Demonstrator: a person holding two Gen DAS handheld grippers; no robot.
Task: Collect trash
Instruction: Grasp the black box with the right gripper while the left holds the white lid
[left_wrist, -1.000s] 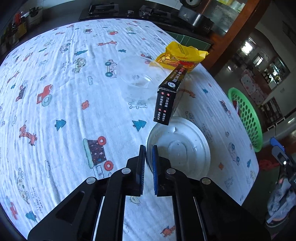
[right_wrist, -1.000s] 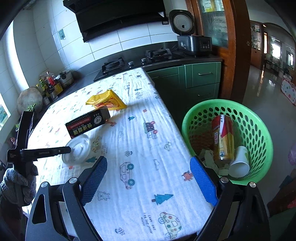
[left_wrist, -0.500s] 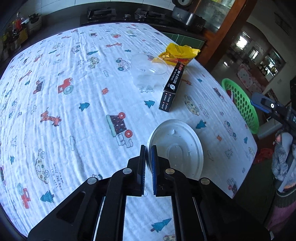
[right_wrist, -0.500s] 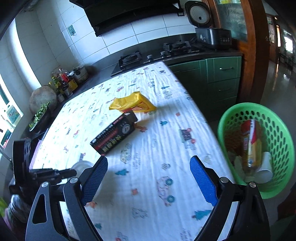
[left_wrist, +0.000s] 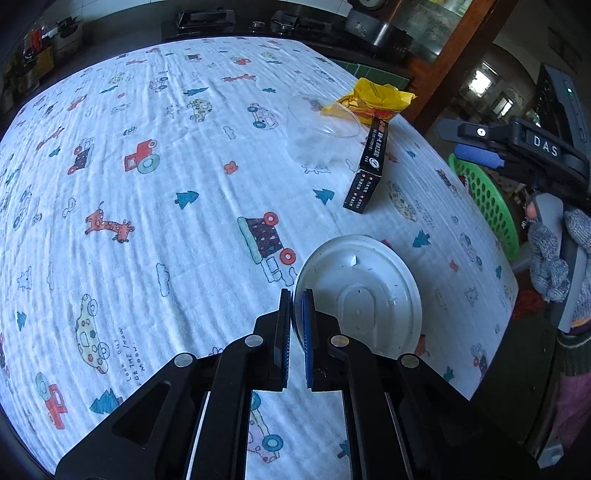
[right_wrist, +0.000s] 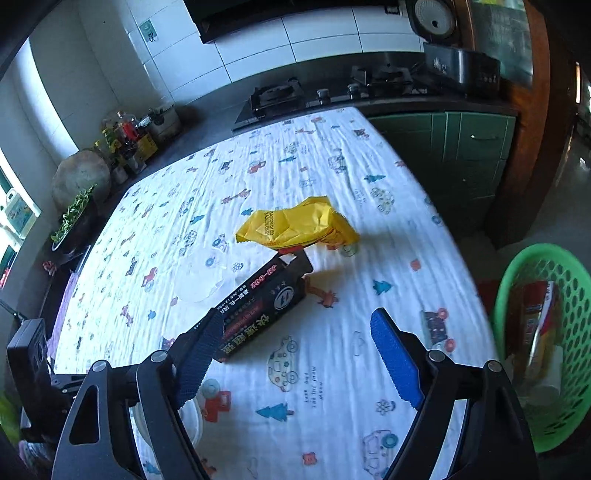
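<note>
My left gripper (left_wrist: 296, 314) is shut on the rim of a white plastic lid (left_wrist: 364, 291), held above the cloth-covered table (left_wrist: 147, 221). A black carton (left_wrist: 367, 168), a clear plastic bowl (left_wrist: 323, 129) and a yellow wrapper (left_wrist: 376, 101) lie at the table's far right. My right gripper (right_wrist: 295, 354) is open and empty, above the table just short of the black carton (right_wrist: 266, 302). The yellow wrapper (right_wrist: 299, 225) and clear bowl (right_wrist: 203, 277) lie beyond the carton. The right gripper also shows in the left wrist view (left_wrist: 480, 155).
A green basket (right_wrist: 546, 350) with a can and other trash stands on the floor off the table's right edge, and shows in the left wrist view (left_wrist: 484, 195). A counter with a stove (right_wrist: 332, 92) and jars runs behind the table.
My left gripper has drawn back and up with the lid. My right gripper has swung left from the basket to over the table, close to the black carton.
</note>
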